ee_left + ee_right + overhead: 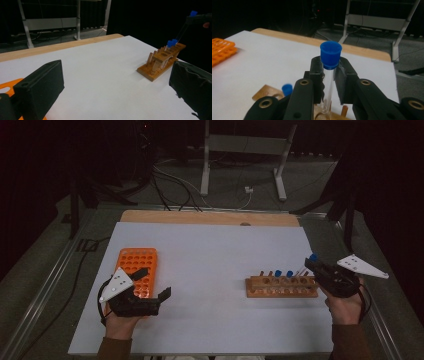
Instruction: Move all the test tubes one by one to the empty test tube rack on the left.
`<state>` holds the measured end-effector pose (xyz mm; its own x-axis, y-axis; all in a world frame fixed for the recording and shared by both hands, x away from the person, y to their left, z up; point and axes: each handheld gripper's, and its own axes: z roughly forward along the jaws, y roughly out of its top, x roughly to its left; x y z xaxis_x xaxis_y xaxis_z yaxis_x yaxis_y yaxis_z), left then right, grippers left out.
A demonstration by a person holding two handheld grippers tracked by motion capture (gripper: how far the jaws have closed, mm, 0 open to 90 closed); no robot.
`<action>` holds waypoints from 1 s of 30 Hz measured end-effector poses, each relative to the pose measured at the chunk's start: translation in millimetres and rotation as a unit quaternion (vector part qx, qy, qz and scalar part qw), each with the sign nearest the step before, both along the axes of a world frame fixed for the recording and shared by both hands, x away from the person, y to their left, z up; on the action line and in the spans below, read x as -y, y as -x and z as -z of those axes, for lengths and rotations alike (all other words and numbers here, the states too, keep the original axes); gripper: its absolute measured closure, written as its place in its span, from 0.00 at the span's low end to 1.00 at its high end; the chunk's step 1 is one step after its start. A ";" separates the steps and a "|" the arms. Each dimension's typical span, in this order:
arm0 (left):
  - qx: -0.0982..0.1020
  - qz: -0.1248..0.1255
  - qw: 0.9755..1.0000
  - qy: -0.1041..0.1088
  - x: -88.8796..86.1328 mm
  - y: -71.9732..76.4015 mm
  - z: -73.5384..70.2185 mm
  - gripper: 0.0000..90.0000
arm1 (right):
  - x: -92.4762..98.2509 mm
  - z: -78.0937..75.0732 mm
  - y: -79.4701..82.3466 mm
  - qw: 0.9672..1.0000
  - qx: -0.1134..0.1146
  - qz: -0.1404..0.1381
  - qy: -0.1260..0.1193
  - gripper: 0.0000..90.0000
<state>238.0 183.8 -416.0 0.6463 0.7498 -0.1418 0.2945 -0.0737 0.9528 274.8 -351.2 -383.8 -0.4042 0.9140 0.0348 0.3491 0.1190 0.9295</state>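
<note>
Blue-capped tube (330,67) clamped btwn right claw (329,75) jaws.

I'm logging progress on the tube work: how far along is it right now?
Early. Done: nothing shows in the orange rack, as far as the dim high view tells. In hand: the right tongs are shut on a blue-capped tube, held clear above the wooden rack. Left: two more blue-capped tubes stand in the wooden rack. The left tongs wait open by the orange rack.
</note>
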 end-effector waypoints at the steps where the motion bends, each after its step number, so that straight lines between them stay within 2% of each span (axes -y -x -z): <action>1: 0.001 0.000 1.000 -0.001 0.5 0.0 -0.4 0.01 | -1.0 -2.8 -0.7 1.000 0.003 0.000 0.000 0.86; 9: 0.007 0.000 1.000 -0.007 7.0 0.9 -2.0 0.01 | -25.5 -19.1 -7.3 0.999 0.023 -0.025 0.003 0.86; 17: 0.025 -0.010 1.000 -0.011 18.7 3.7 -3.6 0.01 | -67.1 -27.6 -11.5 0.997 0.032 -0.072 0.001 0.86; 22: 0.026 -0.007 0.999 -0.017 26.5 3.5 -3.6 0.01 | -94.9 -24.3 -13.2 0.993 0.022 -0.111 -0.013 0.86; 30: 0.023 0.003 0.999 -0.026 37.5 3.6 -2.6 0.02 | -134.1 -12.5 -13.5 0.988 0.006 -0.155 -0.004 0.86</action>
<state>234.3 146.2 -413.4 0.6551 0.7522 -0.0718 0.2492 -0.1253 0.9603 288.3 -217.1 -371.3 -0.6652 0.7458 0.0351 0.2856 0.2108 0.9349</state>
